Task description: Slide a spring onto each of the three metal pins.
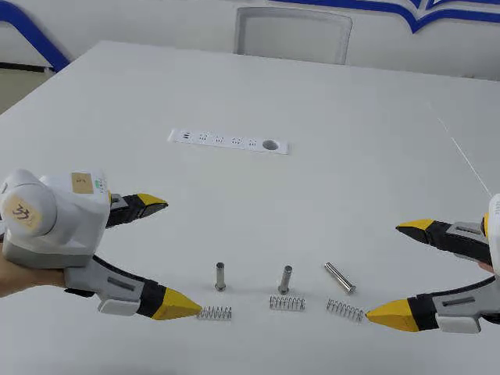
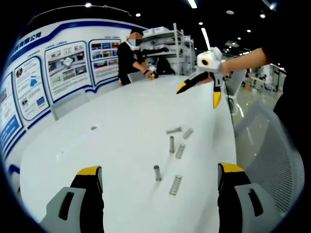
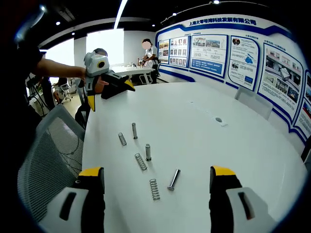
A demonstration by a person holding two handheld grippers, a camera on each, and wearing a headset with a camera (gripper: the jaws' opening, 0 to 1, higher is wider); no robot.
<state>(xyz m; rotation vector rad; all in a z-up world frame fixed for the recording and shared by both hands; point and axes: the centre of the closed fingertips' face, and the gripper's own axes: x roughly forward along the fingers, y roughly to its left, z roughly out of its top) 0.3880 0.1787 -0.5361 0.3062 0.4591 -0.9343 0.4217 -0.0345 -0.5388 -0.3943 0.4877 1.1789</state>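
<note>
Holds left gripper (image 1: 168,256) and right gripper (image 1: 384,271) wide open, empty, flanking the row for access. Pairs a spring (image 1: 214,313) beside each pin (image 1: 220,276) on table (image 1: 312,117) for threading, third pin (image 1: 340,278) flat.

Three springs (image 1: 214,313) and three metal pins (image 1: 220,276).

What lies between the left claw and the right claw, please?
In the head view: left spring, middle spring, right spring, and behind them left pin and middle pin upright, right pin lying.
</note>
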